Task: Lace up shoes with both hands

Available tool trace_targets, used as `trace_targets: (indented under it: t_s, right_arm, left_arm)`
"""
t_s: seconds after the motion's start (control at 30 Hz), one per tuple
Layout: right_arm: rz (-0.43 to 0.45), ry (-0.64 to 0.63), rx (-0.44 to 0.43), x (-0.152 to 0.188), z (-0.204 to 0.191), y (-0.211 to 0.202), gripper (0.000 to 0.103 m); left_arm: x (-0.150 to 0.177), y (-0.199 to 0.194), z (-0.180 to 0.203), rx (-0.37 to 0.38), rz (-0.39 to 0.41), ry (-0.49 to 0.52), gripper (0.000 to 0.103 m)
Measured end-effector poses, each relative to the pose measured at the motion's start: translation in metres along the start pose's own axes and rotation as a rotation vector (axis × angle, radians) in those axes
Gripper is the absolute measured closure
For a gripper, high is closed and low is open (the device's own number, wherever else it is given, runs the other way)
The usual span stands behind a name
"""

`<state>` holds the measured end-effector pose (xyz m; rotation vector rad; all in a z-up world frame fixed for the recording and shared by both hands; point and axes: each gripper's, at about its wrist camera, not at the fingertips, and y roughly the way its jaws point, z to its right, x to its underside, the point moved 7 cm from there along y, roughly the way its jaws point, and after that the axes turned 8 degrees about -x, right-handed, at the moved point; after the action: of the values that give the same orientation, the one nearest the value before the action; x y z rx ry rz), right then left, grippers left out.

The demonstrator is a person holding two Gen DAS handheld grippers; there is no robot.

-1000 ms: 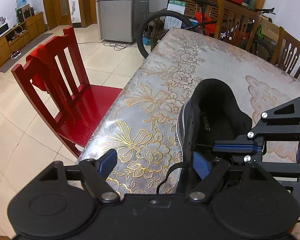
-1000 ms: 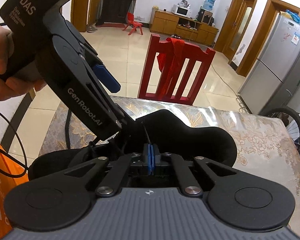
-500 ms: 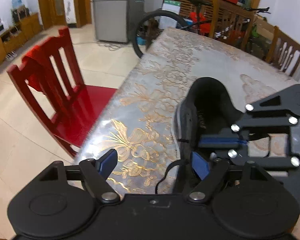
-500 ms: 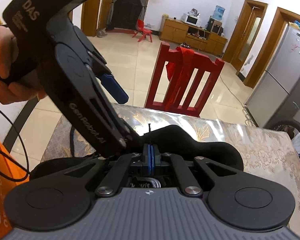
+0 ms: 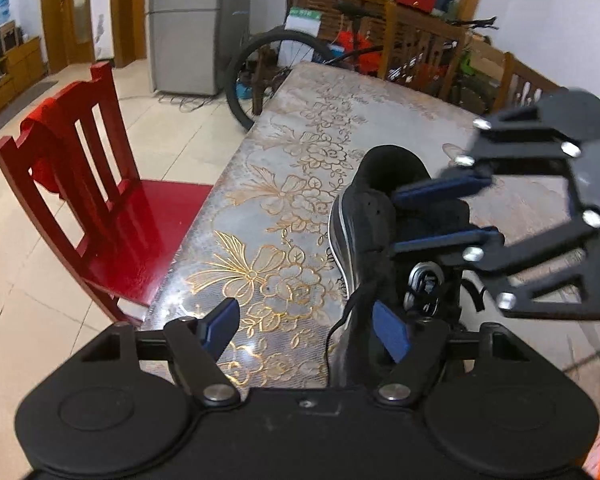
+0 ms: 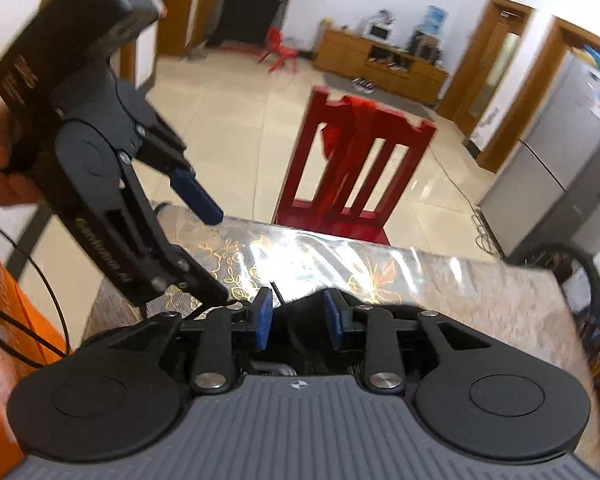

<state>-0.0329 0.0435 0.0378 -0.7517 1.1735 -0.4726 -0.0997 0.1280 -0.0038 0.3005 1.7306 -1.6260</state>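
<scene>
A black sneaker (image 5: pixel 374 216) stands on the floral table (image 5: pixel 300 184), heel away from the left wrist camera. A black lace (image 5: pixel 354 304) trails off its near left side. My left gripper (image 5: pixel 306 330) is open, its right finger beside the shoe's near end. My right gripper (image 5: pixel 440 212) comes in from the right above the shoe's opening with its jaws apart and nothing between them. In the right wrist view my right gripper (image 6: pixel 297 320) is open over the shoe (image 6: pixel 300 312), a lace tip (image 6: pixel 277 291) sticks up by its left finger, and the left gripper (image 6: pixel 203 248) reaches in from the left.
A red chair (image 5: pixel 95 200) with a red cloth on its back stands at the table's left edge. A bicycle (image 5: pixel 291 60), wooden chairs and a grey fridge (image 5: pixel 187 24) stand beyond the far end. A cable (image 6: pixel 39 280) hangs at the left.
My right gripper was shut on the lace over the shoe; it has opened and lifted away upward. The left gripper stayed open and tilted back a little.
</scene>
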Motion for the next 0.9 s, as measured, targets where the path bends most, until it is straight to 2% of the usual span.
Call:
trace_targets:
  t_s: [0.07, 0.13, 0.17, 0.33, 0.47, 0.53, 0.57, 0.6, 0.7, 0.83, 0.9]
  right_arm:
    - [-0.034, -0.043, 0.014, -0.008, -0.002, 0.008, 0.073]
    - [-0.049, 0.004, 0.064, -0.009, 0.005, 0.002, 0.069]
    - [-0.055, 0.066, 0.084, -0.006, 0.009, -0.003, 0.066]
    - [-0.070, 0.364, 0.193, 0.018, 0.009, -0.023, 0.064]
    - [-0.055, 0.563, 0.296, 0.038, -0.013, -0.026, 0.063]
    - [-0.039, 0.673, 0.324, 0.045, -0.023, -0.026, 0.063]
    - [-0.029, 0.723, 0.339, 0.048, -0.028, -0.027, 0.062]
    - [-0.023, 0.764, 0.352, 0.051, -0.034, -0.028, 0.062]
    - [-0.024, 0.835, 0.387, 0.056, -0.044, -0.028, 0.056]
    - [0.001, 0.868, 0.445, 0.056, -0.045, -0.033, 0.052]
    - [0.011, 0.880, 0.471, 0.058, -0.044, -0.033, 0.051]
  left_arm:
    - [0.001, 0.000, -0.005, 0.061, 0.028, -0.028, 0.043]
    - [-0.003, 0.004, -0.007, 0.147, 0.054, -0.075, 0.053]
    - [-0.006, 0.008, -0.008, 0.192, 0.062, -0.095, 0.060]
    - [-0.014, 0.024, -0.005, 0.328, 0.078, -0.121, 0.064]
    - [-0.016, 0.040, -0.007, 0.437, 0.059, -0.173, 0.084]
    - [-0.016, 0.046, -0.011, 0.501, 0.042, -0.220, 0.087]
    - [-0.016, 0.048, -0.013, 0.538, 0.034, -0.244, 0.096]
    - [-0.016, 0.046, -0.013, 0.564, 0.036, -0.255, 0.099]
    - [-0.019, 0.034, -0.016, 0.579, 0.068, -0.242, 0.101]
    - [-0.030, 0.000, -0.031, 0.603, 0.138, -0.259, 0.103]
    - [-0.036, -0.012, -0.038, 0.591, 0.161, -0.252, 0.103]
